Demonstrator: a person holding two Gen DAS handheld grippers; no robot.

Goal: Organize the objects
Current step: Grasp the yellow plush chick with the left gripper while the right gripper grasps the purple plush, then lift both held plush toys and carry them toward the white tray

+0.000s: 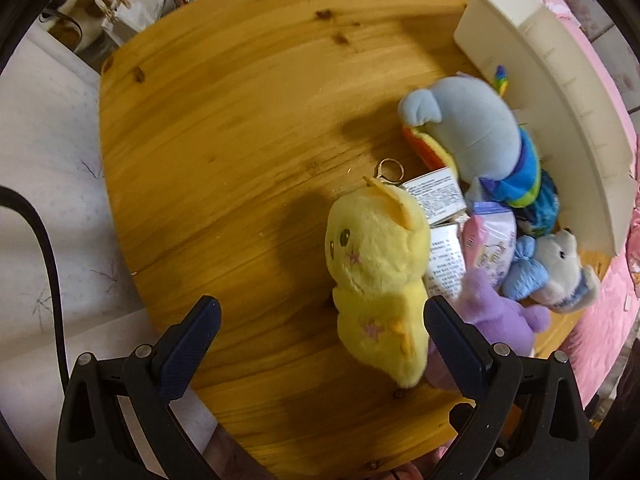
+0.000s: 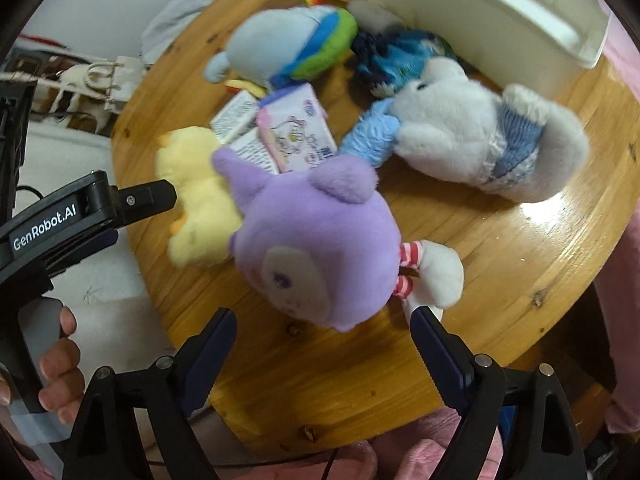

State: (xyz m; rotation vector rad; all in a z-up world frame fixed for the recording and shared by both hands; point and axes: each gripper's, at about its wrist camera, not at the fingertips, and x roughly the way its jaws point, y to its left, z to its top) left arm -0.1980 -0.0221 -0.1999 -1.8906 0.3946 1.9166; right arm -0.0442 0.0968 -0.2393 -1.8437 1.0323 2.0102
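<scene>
Here both grippers, left [image 1: 320, 344] and right [image 2: 322, 354], hold their fingers wide over soft yellow chick plush [image 1: 376, 272] and fuzzy purple plush [image 2: 316, 248] on the round wooden worktop [image 1: 224, 128].

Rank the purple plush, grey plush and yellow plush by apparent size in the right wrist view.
1. purple plush, though it lies nearest the camera, so its lead is unsure.
2. grey plush, nearly as large.
3. yellow plush, partly hidden behind the purple one.

Bare wooden table [image 1: 224, 128] left; plush toys [image 1: 472, 168] crowd the white bin [image 1: 560, 80].
</scene>
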